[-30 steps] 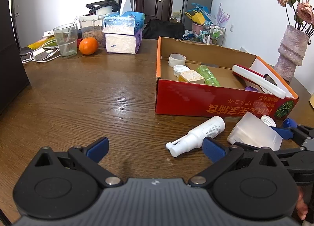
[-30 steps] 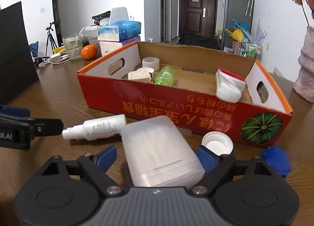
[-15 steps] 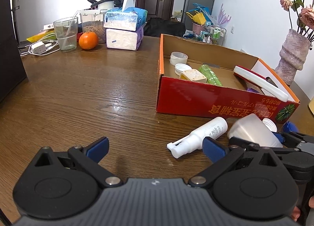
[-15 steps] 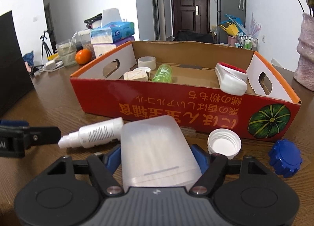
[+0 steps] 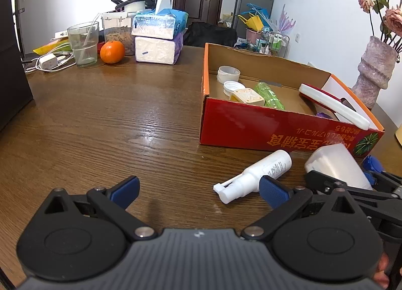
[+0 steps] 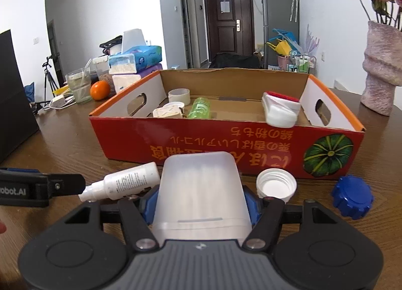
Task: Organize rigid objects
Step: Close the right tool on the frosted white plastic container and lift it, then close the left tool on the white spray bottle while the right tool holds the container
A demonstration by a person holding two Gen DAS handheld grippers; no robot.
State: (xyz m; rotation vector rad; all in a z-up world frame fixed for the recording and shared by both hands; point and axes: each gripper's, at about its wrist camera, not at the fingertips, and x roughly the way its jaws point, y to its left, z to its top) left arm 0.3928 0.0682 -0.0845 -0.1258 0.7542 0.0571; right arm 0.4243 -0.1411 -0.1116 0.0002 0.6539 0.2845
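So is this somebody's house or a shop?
Most likely a home: a wooden table with tissue packs and an orange, a vase of flowers, and a front door behind.

The left half of the table (image 5: 100, 119) lies bare and open from the near edge back to the clutter along the far edge: a glass (image 5: 83, 43), an orange (image 5: 112, 51), stacked tissue packs (image 5: 157, 38) and a charger with cables (image 5: 49, 61). The box (image 6: 226, 144) blocks the right half; its red front wall stands right behind a spray bottle (image 6: 125, 184), a white cap (image 6: 275, 185) and a blue cap (image 6: 351, 199), so only a narrow strip is left along the near edge. Inside the box, the middle floor is free between a green bottle (image 6: 200, 111) and a white case (image 6: 280, 111). A vase (image 6: 383, 68) guards the far right corner.
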